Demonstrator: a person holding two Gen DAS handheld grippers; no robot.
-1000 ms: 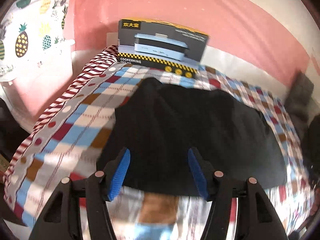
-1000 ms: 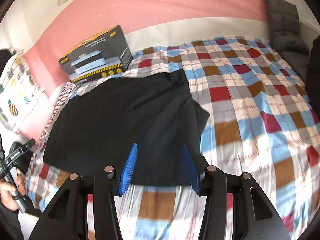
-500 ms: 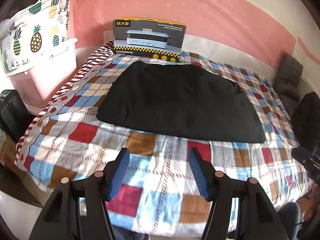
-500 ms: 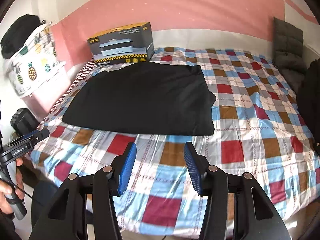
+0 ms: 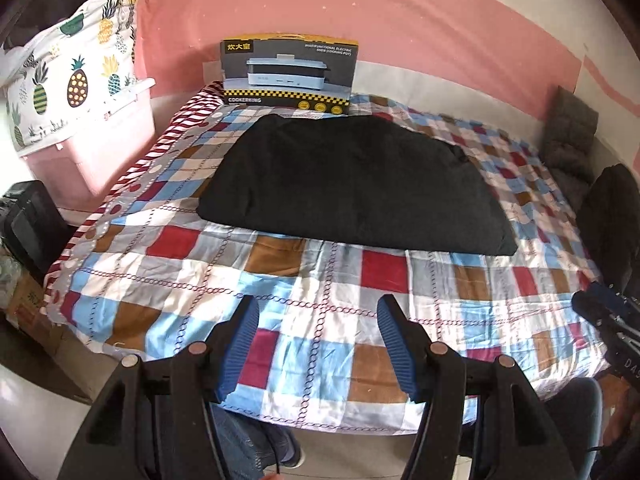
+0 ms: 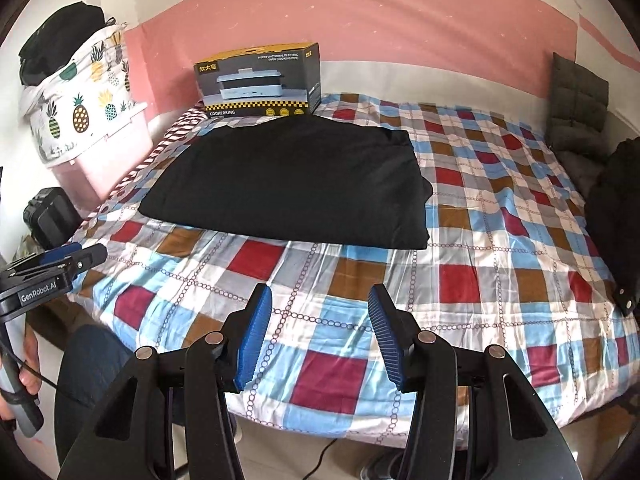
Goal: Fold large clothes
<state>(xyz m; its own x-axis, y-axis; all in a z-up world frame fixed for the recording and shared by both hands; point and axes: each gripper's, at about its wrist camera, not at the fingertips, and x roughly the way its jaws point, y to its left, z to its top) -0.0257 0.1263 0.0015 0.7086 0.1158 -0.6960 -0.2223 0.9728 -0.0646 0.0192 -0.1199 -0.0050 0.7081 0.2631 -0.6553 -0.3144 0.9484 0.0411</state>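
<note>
Black garment [image 5: 352, 184] lies folded flat into a rough rectangle on the checked bed cover [image 5: 320, 320], toward its far left part. Far edge sits just beside a cooker box [image 5: 288, 74]; near edge straight.

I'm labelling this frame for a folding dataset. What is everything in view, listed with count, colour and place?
garment: 1, black, folded flat on the bed's far left part
bedspread: 1, red, blue, brown and white check, covering the bed
cooker box: 1, dark with yellow trim, behind the garment by the wall
storage bin: 1, pink, left of bed
pineapple bag: 1, white, atop bin
cushion: 1, grey, far right
left gripper: open, empty
right gripper: open, empty
</note>
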